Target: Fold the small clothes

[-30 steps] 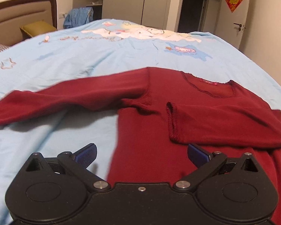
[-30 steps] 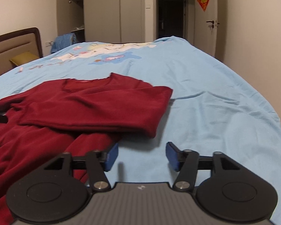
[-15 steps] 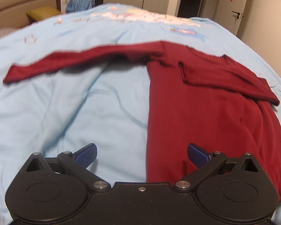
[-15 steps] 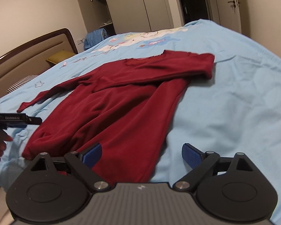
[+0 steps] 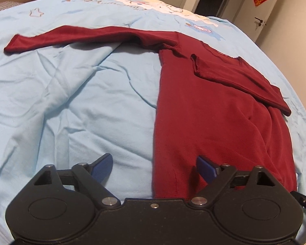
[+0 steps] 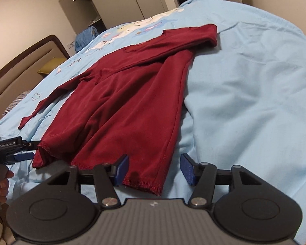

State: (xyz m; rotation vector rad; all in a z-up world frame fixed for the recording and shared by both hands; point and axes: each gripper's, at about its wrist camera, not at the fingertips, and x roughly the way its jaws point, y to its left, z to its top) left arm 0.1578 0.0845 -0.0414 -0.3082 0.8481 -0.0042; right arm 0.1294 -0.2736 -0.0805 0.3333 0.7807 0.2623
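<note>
A dark red long-sleeved top [image 5: 204,106] lies flat on the light blue bedspread [image 5: 81,102]. One sleeve [image 5: 71,34] stretches out to the left, and the other sleeve [image 5: 234,79] is folded across the chest. My left gripper [image 5: 155,168] is at the hem end, its jaws closing, with the top's left side edge between the pads but not pinched. My right gripper [image 6: 155,170] straddles the hem's right corner [image 6: 146,185], jaws closing, the cloth still loose between them. The right wrist view also shows the left gripper [image 6: 20,155] by the hem's left corner.
A padded headboard [image 6: 20,65] and an olive pillow [image 6: 49,67] lie at the head of the bed. Wardrobes [image 6: 116,4], a dark doorway and a white door [image 5: 261,20] stand beyond. A blue garment [image 6: 85,36] sits at the far side. A hand [image 6: 2,181] holds the left gripper's handle.
Both grippers have pulled back from the shoulder area to the hem end of the top. Their jaws stand narrower than half a second ago. The top itself has not moved.
</note>
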